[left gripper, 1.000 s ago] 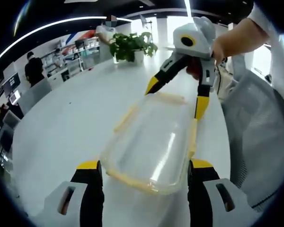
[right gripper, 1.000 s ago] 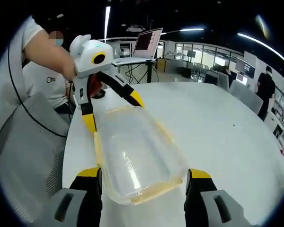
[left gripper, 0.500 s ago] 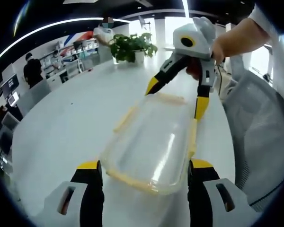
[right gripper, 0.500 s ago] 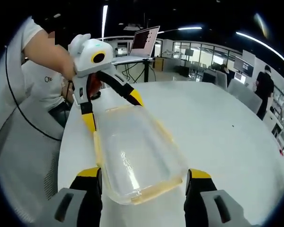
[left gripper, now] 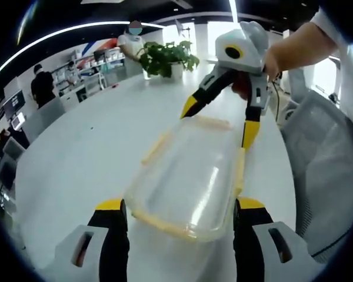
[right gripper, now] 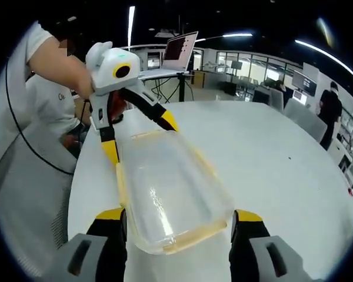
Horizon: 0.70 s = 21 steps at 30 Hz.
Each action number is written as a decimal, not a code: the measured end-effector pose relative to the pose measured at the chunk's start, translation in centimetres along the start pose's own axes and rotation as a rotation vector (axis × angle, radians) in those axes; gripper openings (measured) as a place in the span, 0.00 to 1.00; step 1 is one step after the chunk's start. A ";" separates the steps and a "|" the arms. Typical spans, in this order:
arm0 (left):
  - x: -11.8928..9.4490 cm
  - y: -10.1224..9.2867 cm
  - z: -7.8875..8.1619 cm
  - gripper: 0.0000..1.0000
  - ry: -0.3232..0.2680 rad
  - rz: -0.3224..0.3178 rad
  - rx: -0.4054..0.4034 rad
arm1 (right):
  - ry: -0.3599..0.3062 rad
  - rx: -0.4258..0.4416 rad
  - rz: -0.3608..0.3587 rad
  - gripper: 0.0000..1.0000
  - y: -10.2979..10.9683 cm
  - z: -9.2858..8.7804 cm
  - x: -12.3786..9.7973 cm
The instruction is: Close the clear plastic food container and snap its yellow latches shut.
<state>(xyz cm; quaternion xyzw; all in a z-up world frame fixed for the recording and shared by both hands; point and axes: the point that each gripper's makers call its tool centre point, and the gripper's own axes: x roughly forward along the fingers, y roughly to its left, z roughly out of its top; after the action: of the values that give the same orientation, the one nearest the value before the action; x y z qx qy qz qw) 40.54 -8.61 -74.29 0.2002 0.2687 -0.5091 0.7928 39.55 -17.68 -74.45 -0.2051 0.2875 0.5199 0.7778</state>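
- Clear plastic with yellow latches along its rim makes up the food container (left gripper: 191, 176), which is seen in the left gripper view lying lengthwise on the white desk (left gripper: 88, 153), near the desk edge beside a grey mesh chair (left gripper: 320, 170).
- The left gripper (left gripper: 179, 214) is spread wide, its yellow-tipped jaws set on either side of the container's near end; contact cannot be told.
- At the far end, the right gripper (left gripper: 217, 126) is held by a hand (left gripper: 270, 61), its jaws parted and straddling that end.
- A potted plant (left gripper: 165, 57) is seen at the desk's far edge.
- In the right gripper view, the container (right gripper: 167, 197) lies between the right gripper's (right gripper: 179, 218) parted jaws.
- The left gripper (right gripper: 138, 138) is seen astride the far end, jaws apart.
- A laptop (right gripper: 173, 56) is raised on a stand beyond the desk (right gripper: 270, 158).
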 end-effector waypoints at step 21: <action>-1.1 0.3 -0.2 0.77 -0.001 0.010 -0.061 | 0.008 0.020 -0.011 0.76 -0.2 0.2 -0.8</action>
<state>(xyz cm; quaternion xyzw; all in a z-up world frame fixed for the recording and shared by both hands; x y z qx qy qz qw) 40.37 -7.63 -73.71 0.1771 0.2828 -0.4969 0.8011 39.53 -18.18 -73.78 -0.2008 0.2947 0.5121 0.7814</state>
